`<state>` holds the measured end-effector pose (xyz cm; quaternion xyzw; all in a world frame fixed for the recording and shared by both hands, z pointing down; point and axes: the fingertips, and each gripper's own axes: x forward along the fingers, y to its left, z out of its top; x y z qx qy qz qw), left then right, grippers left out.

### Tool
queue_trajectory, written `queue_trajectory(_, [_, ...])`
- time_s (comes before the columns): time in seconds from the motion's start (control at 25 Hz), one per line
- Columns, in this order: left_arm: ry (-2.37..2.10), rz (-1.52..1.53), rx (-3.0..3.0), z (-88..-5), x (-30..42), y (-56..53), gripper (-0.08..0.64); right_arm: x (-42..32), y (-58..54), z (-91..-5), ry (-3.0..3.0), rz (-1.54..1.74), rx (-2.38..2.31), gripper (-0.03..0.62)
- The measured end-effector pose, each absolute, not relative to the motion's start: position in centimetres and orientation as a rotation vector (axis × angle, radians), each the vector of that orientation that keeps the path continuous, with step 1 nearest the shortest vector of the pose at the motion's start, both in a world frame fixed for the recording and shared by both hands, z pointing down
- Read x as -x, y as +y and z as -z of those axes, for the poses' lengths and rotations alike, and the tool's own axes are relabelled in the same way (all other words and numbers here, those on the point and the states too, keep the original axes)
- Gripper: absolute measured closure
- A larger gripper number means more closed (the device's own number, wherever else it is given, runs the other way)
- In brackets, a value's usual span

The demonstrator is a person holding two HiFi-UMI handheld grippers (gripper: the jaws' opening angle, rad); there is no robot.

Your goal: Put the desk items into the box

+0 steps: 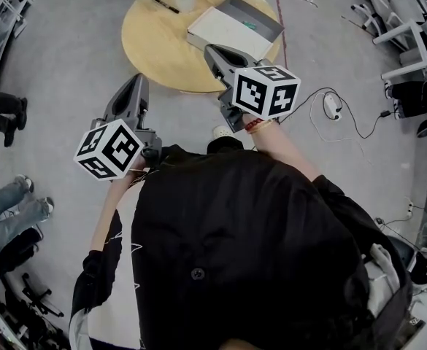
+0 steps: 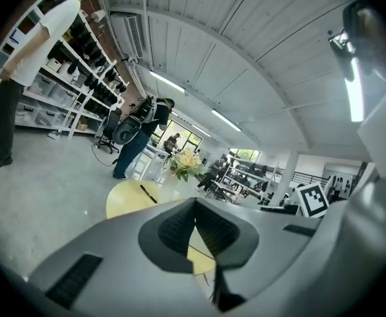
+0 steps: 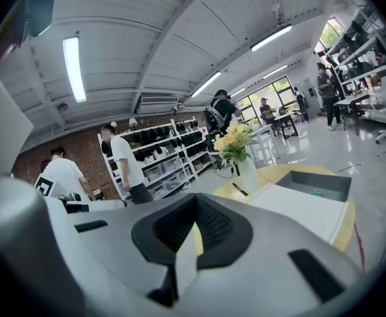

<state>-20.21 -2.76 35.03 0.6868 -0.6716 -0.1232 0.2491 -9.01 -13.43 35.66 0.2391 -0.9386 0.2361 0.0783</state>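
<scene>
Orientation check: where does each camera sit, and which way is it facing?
Head view: on the person's head, steeply down on the round table and box; shows torso, arms, left gripper, right gripper.
Left gripper view: on that gripper, near level toward the table; shut jaws show.
Right gripper view: likewise, toward the box and flowers; shut jaws show.
Shared: table and pen in all three.

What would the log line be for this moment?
left gripper: jaws together, empty | right gripper: jaws together, empty | pen: on table, outside box | box: open
</scene>
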Motion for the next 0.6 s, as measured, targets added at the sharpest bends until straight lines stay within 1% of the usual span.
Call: queue_trajectory(0.6, [-1.817,0.317,-1.847,-36.3,21.1,-0.7,0.549,10.0,-11.0,-37.7,-2.758,-0.712,-0.698,0.588])
